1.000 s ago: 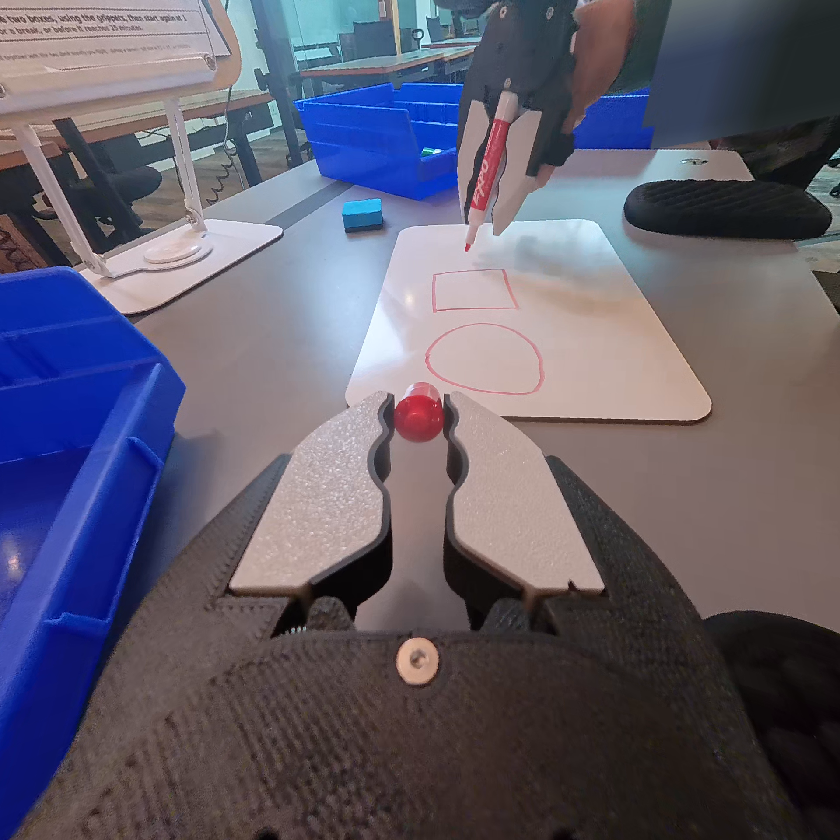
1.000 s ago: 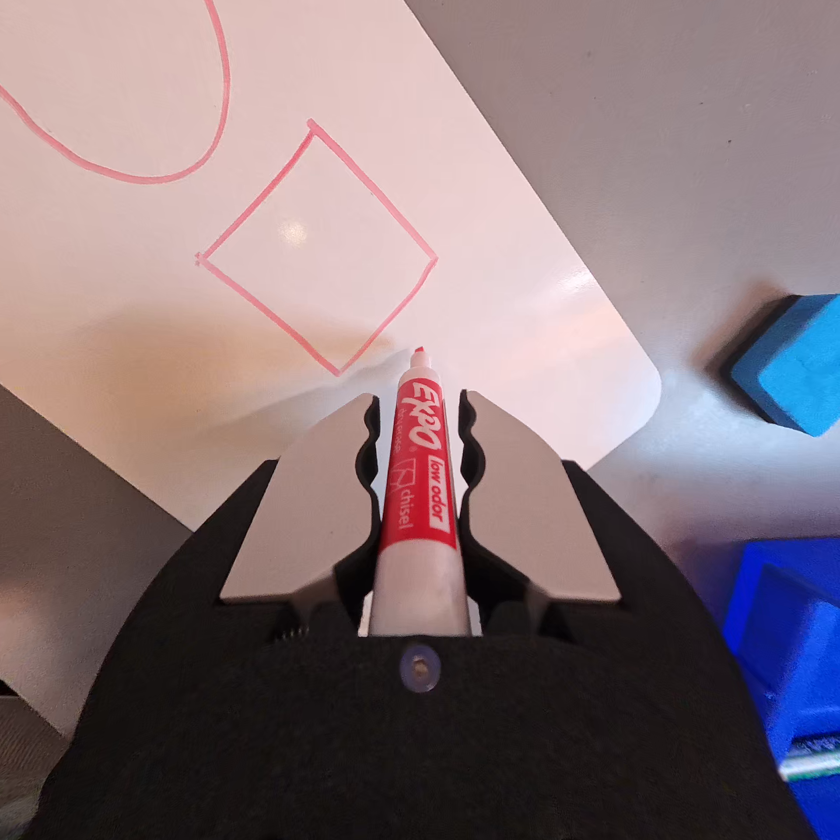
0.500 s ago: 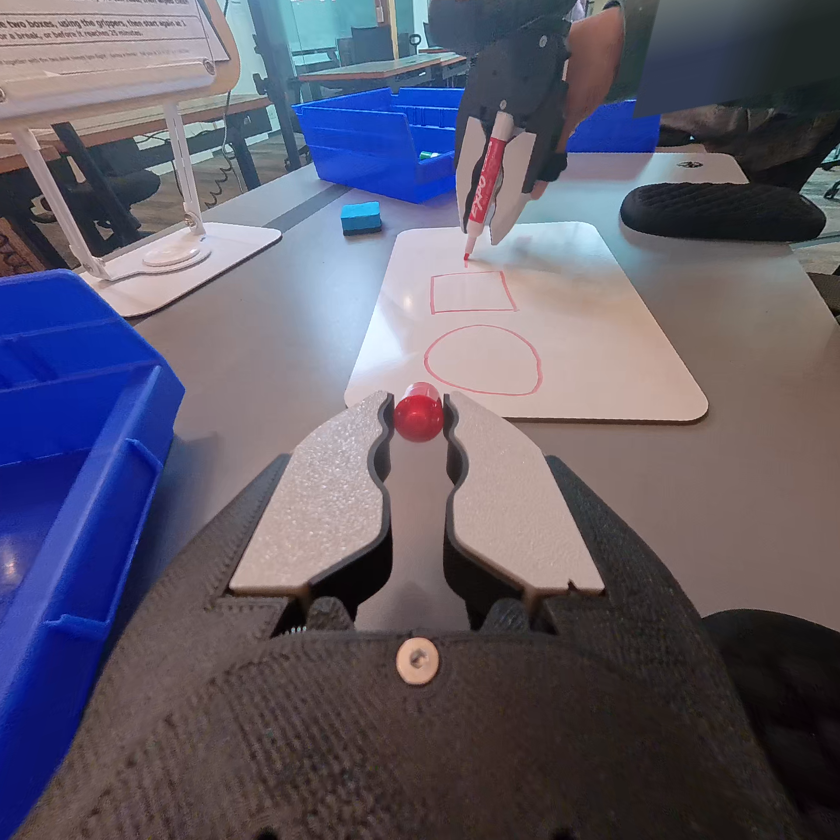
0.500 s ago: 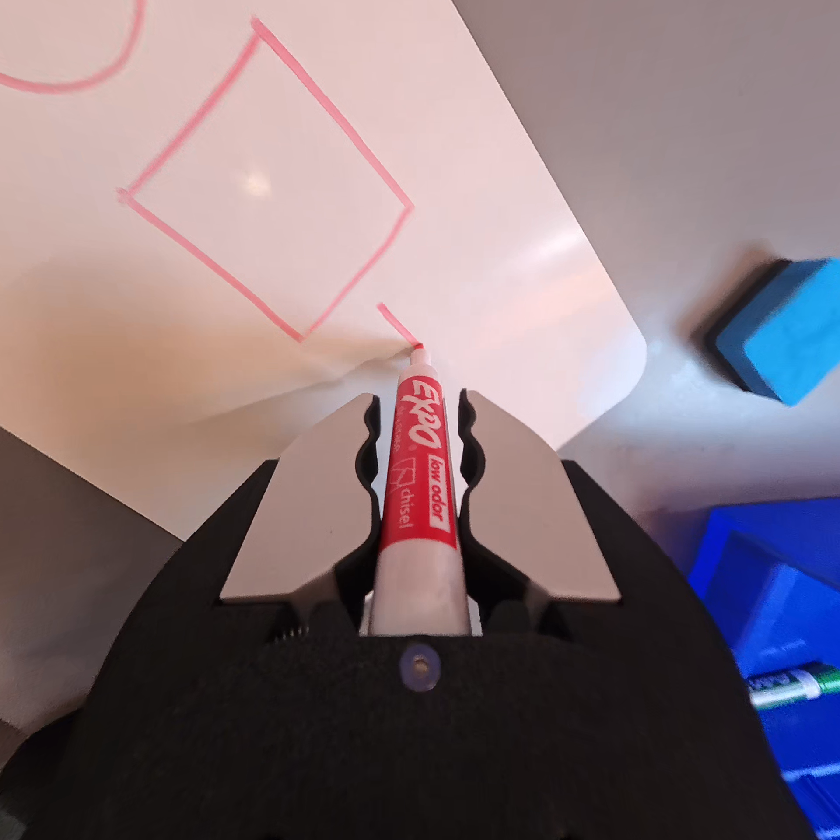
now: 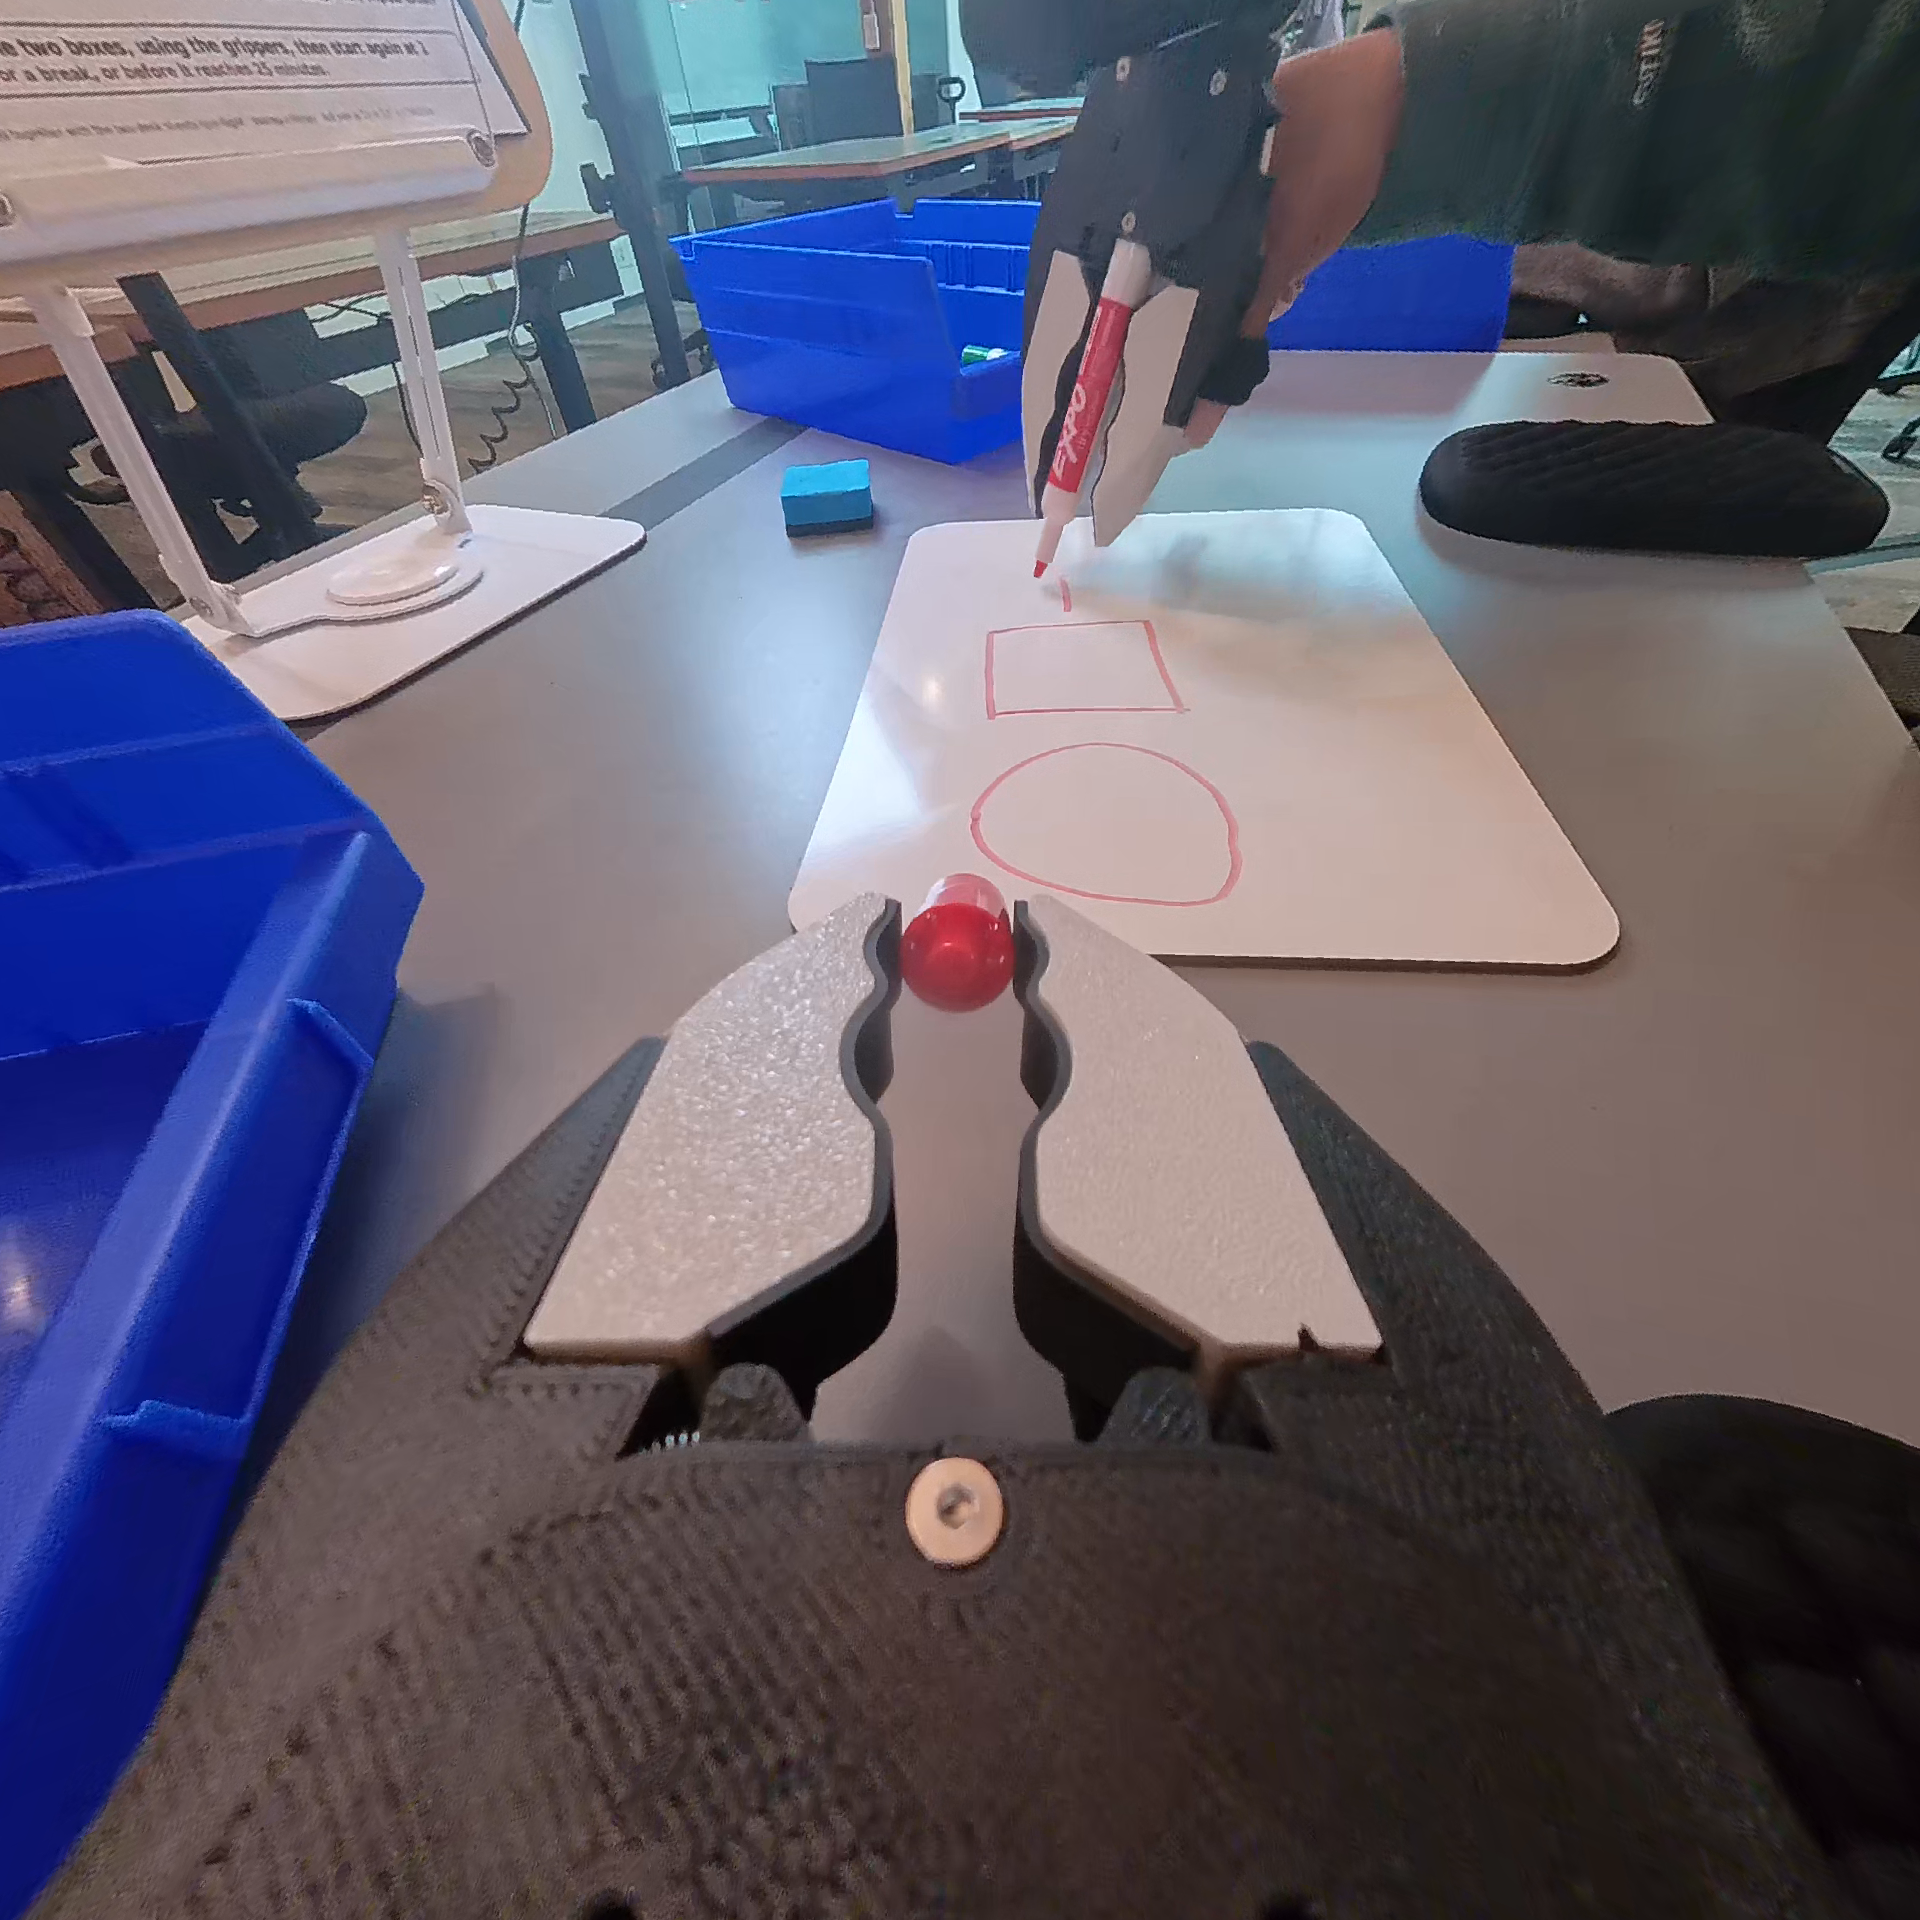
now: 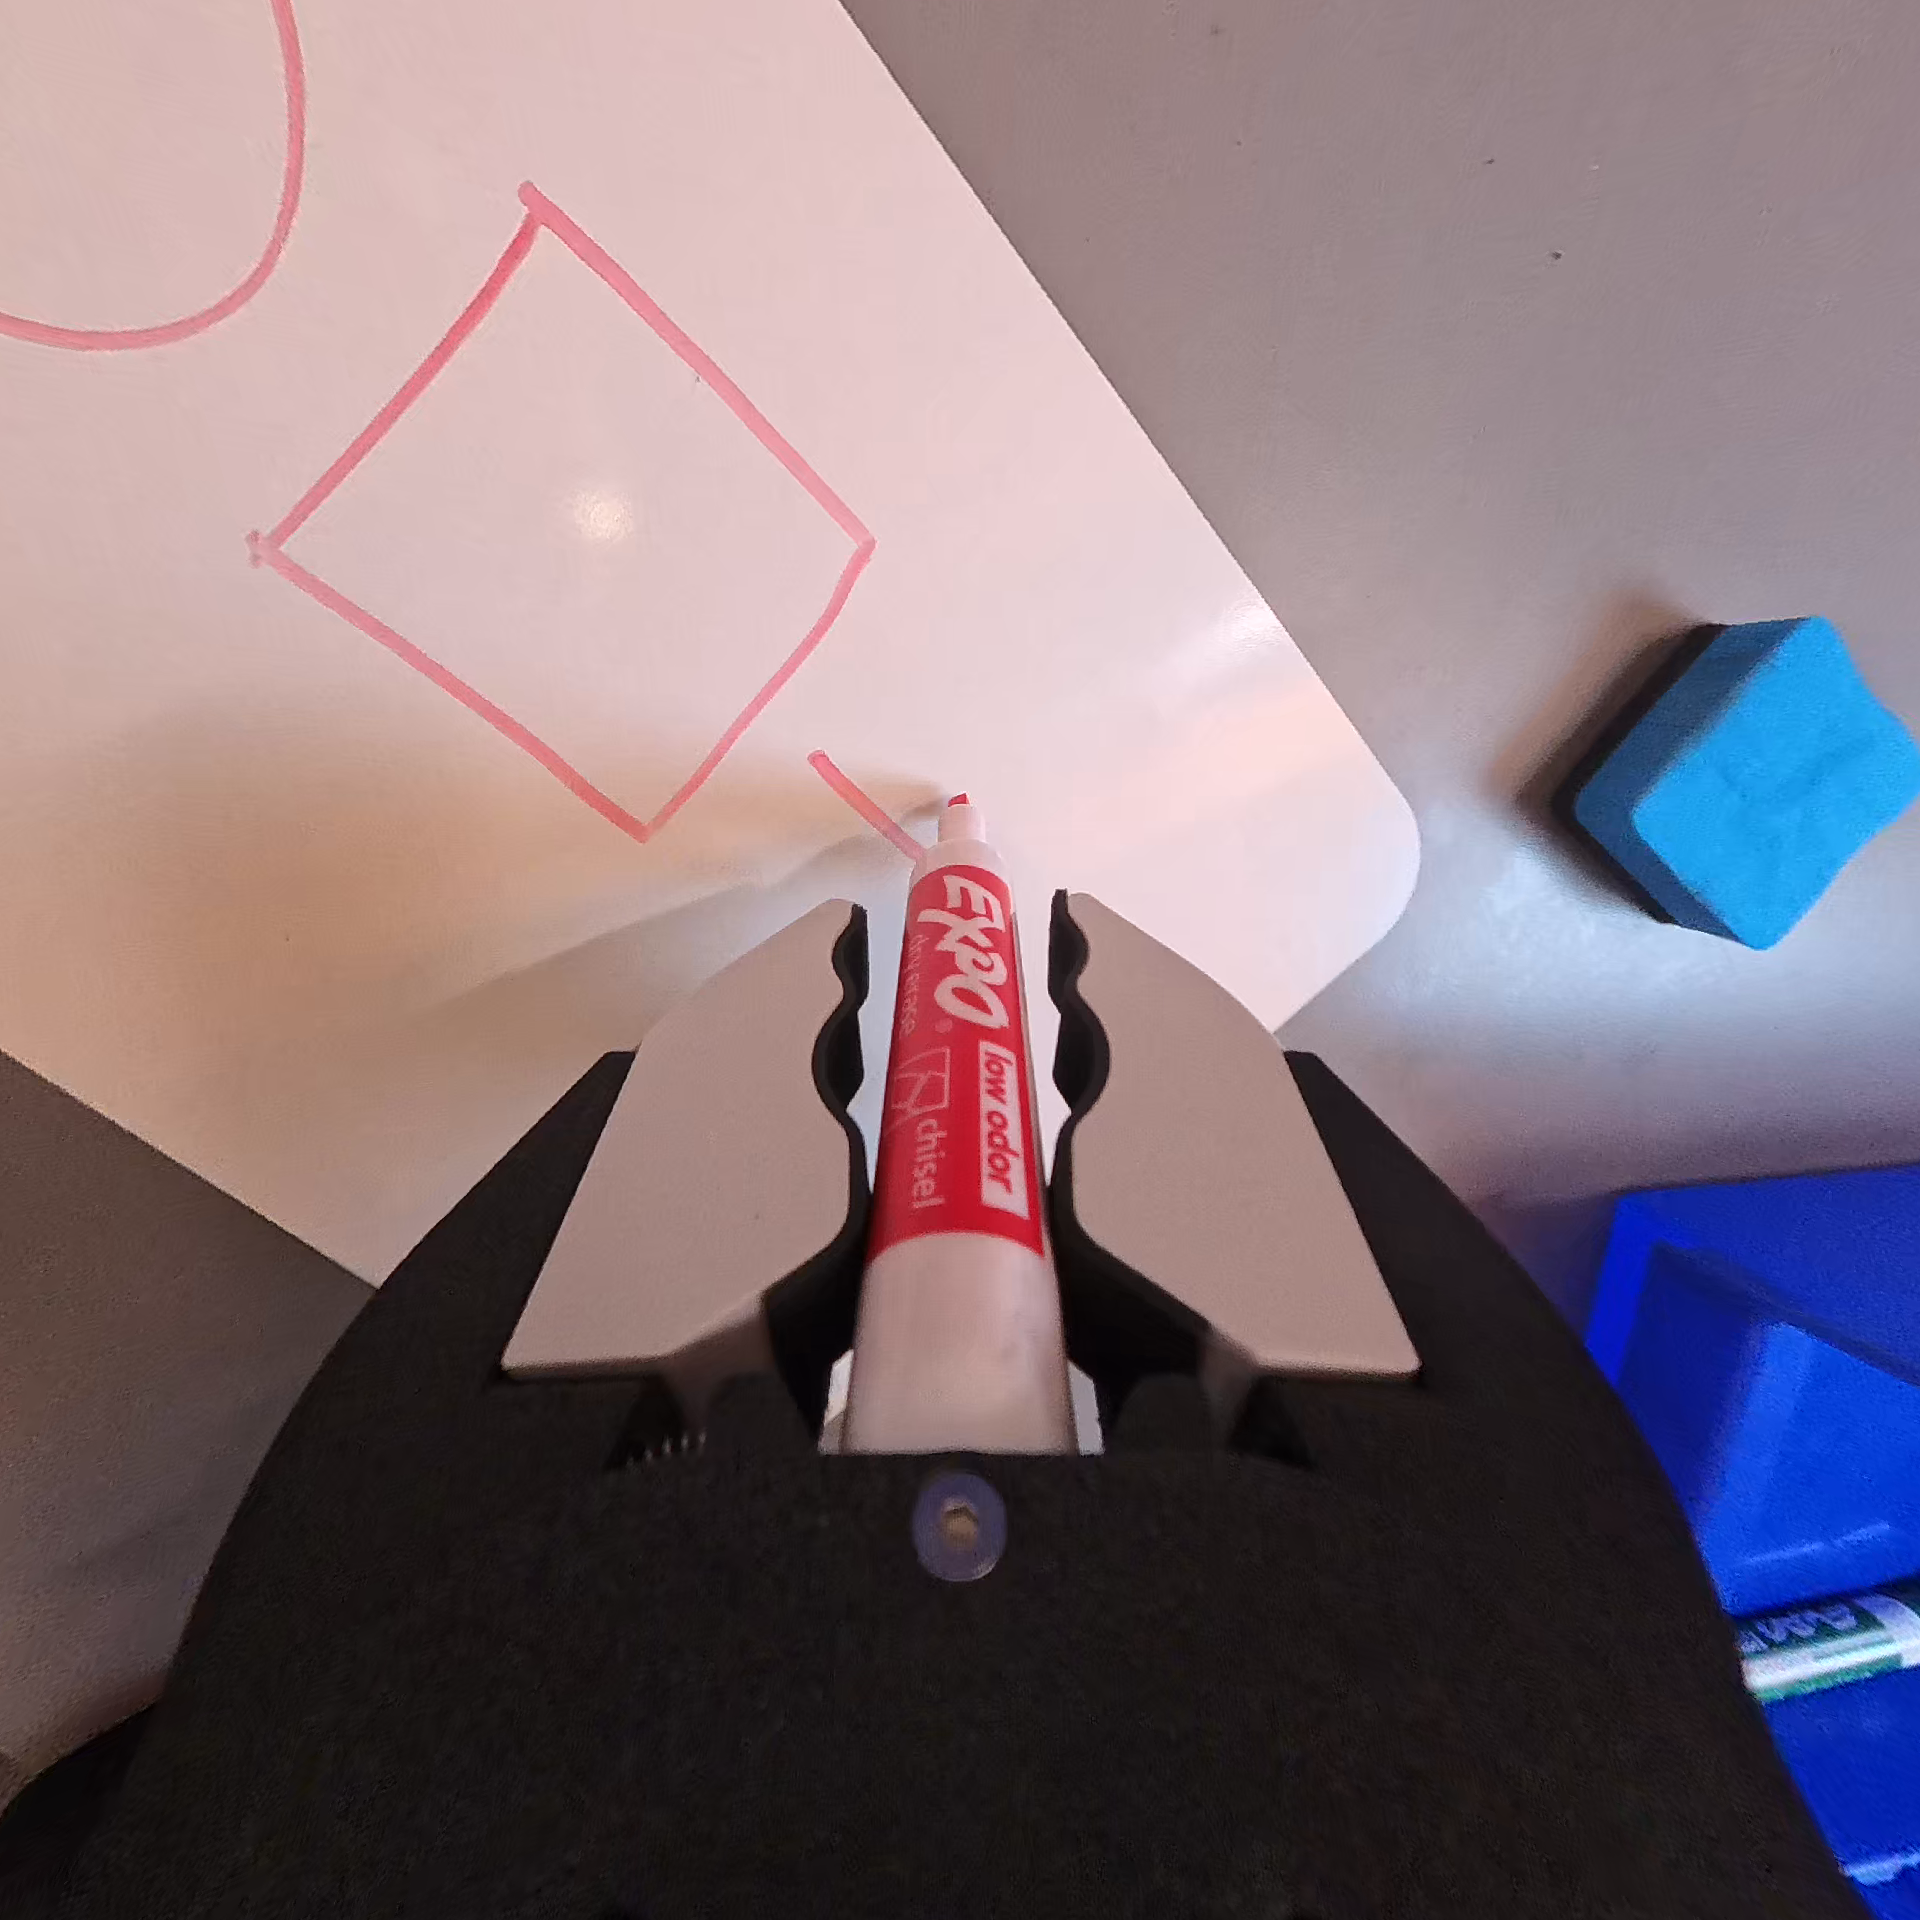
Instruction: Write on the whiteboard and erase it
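The right gripper (image 6: 954,935) pinches a red marker (image 6: 961,1091). Its tip is just above the whiteboard (image 6: 1039,540), near a short red line (image 6: 862,800), a square (image 6: 566,520) and a circle (image 5: 1107,836). The left gripper (image 5: 954,951) squeezes the red cap (image 5: 956,954). A blue eraser (image 6: 1745,774) sits on the table (image 6: 1455,260) beside the board.

The whiteboard (image 5: 1351,727) is glossy and smooth, catching glare. Beneath it the table (image 5: 1714,1039) looks matt grey. Left of the whiteboard, the eraser (image 6: 1756,779) looks like soft foam, and the blue bin (image 5: 156,935) is shiny plastic. The marker cap (image 5: 956,954) gleams like smooth plastic.
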Tool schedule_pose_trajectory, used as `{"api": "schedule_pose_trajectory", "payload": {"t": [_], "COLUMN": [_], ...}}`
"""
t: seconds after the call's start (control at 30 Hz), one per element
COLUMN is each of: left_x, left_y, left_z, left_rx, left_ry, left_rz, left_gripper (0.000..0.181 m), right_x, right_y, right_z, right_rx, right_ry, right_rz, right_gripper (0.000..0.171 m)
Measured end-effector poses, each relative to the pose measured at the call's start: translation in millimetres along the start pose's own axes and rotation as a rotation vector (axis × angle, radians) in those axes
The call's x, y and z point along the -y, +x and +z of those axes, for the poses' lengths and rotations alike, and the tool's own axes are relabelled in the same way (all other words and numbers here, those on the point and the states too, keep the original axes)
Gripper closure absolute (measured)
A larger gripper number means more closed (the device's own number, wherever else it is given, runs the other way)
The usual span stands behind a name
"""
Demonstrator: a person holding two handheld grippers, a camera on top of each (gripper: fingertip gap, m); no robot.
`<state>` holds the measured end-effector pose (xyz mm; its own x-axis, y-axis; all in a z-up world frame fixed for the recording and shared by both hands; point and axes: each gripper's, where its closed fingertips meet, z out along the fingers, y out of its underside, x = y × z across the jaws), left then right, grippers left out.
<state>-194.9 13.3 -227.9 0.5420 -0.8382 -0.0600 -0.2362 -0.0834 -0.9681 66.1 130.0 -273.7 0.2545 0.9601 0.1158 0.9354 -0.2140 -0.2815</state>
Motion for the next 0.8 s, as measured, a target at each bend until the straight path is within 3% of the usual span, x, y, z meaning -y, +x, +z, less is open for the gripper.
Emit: {"api": "schedule_pose_trajectory", "payload": {"t": [0.43, 0.63, 0.8], "left_x": [-1, -1, -1], "left_y": [1, 1, 1], "left_z": [0, 0, 0], "left_rx": [-0.002, -0.002, -0.003], "left_ry": [-0.007, -0.007, -0.006], "left_rz": [0.01, 0.01, 0.008], "left_gripper": [0.161, 0.161, 0.161], "right_x": [-20, -21, -21], "right_y": [0, -27, -1], "right_z": [-1, -7, -24], "right_rx": [-0.008, 0.078, -0.008], "right_ry": [-0.035, -0.046, 0.041], "right_rz": [0.023, -0.014, 0.058], "right_gripper": [0.138, 0.138, 0.137]}}
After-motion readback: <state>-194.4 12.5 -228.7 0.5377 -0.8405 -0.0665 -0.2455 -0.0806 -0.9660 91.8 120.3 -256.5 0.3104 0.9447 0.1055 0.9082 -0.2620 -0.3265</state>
